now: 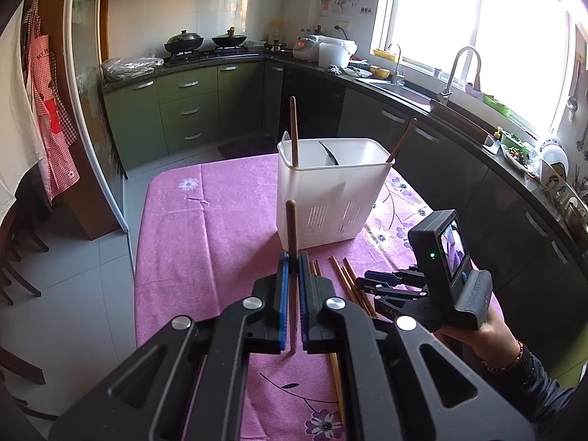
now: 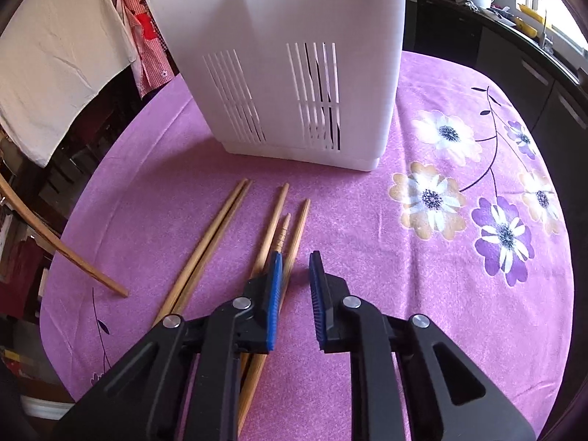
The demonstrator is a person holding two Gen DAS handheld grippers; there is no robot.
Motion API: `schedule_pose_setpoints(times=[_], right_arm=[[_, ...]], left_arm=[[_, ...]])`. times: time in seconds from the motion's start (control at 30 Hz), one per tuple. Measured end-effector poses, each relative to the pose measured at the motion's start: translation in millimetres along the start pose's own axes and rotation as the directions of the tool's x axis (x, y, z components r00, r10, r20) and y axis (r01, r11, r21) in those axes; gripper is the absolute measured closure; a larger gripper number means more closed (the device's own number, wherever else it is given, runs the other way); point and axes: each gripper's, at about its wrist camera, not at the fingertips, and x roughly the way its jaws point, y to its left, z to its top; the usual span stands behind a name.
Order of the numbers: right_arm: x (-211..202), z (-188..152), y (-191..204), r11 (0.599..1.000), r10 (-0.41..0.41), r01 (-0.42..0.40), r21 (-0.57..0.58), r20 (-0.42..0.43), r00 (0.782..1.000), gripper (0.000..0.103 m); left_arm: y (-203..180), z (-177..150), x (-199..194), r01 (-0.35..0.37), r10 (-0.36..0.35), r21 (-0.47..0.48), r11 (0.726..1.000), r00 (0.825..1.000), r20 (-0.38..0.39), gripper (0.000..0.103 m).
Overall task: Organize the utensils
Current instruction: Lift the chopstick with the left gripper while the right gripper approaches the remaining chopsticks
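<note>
Left gripper [image 1: 293, 262] jaws clamped a chopstick [image 1: 291, 228] upright, near the holder [image 1: 332, 191]; right gripper [image 2: 296, 261] jaws apart, empty, over loose chopsticks [image 2: 205, 246] before the holder.

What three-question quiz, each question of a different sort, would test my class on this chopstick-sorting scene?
1. True or false: the left gripper is shut on a dark chopstick held upright.
2. Multiple choice: the loose chopsticks lie on A) the purple flowered tablecloth, B) a metal tray, C) the floor.
3. Short answer: do the pads of the right gripper press on anything?

Key: 1 true. 2 A. 3 No; its jaws stand apart above the cloth, in front of the white utensil holder.
</note>
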Motion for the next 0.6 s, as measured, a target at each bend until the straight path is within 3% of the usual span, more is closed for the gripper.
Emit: schedule_pose_setpoints(times=[0.6], right_arm=[[6.0, 12.1, 2.3, 1.0, 0.027, -0.027, 0.013, -0.027, 0.999, 0.097]], left_arm=[[0.3, -0.8, -3.1, 0.003, -0.003, 0.01, 1.0, 1.0, -0.001, 0.098]])
